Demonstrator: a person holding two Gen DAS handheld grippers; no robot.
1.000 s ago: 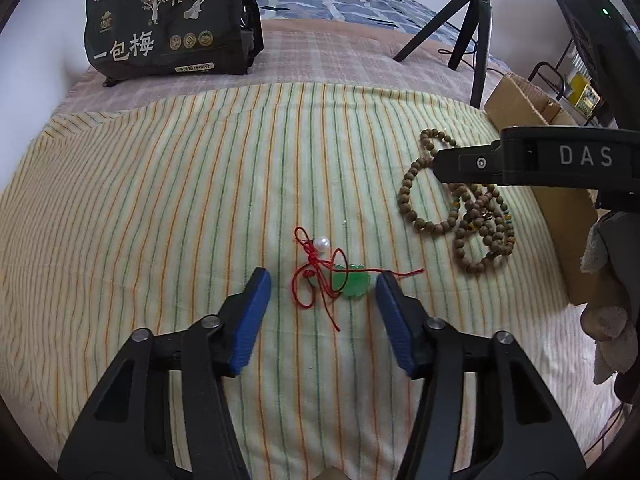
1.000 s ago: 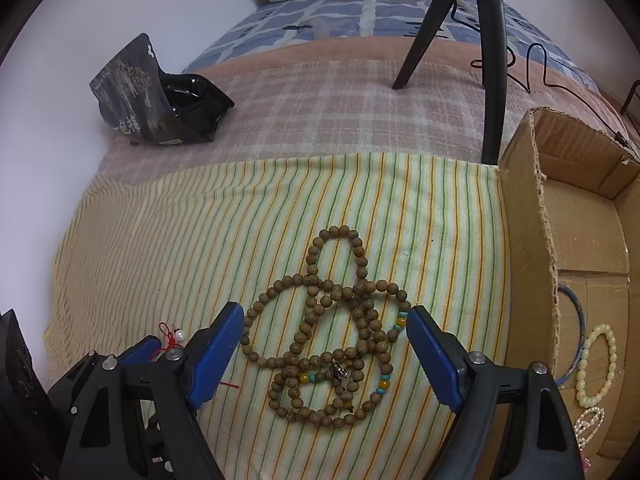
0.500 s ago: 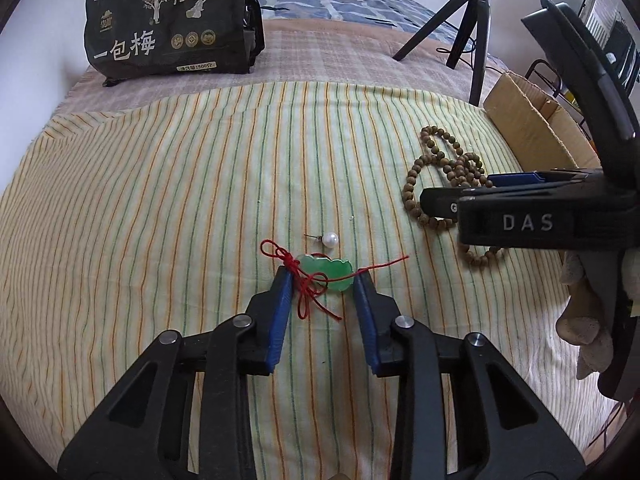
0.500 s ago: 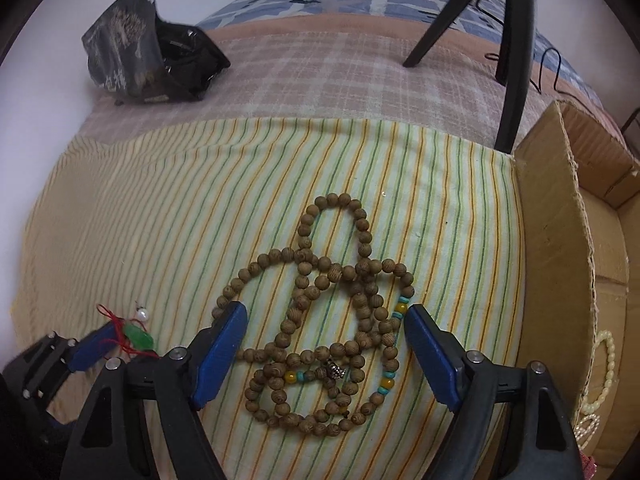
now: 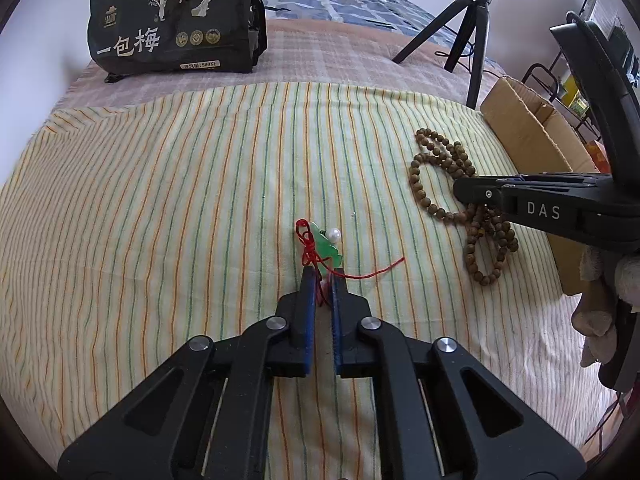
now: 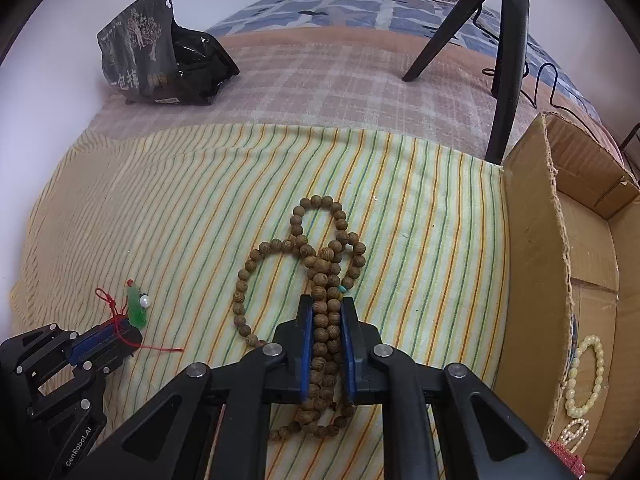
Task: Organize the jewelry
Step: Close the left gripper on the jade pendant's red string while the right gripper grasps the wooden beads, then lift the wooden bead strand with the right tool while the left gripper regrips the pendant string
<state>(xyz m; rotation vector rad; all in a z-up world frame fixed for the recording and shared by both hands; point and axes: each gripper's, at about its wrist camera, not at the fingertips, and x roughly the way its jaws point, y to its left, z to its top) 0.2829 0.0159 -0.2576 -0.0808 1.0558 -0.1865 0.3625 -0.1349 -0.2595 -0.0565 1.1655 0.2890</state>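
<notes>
On a striped bedsheet (image 6: pixel 180 208), the right hand-held gripper (image 6: pixel 326 312) is clamped narrow around a bundle of the wooden bead necklace (image 6: pixel 320 264), whose loops trail forward along the finger line. The open cardboard box (image 6: pixel 532 240), already containing pale bead bracelets (image 6: pixel 586 376), sits just to that gripper's right, making it the nearer hand for a drop. The left hand-held gripper (image 5: pixel 324 280) pinches the red cord of a green jade pendant (image 5: pixel 326 248), farther from the box.
</notes>
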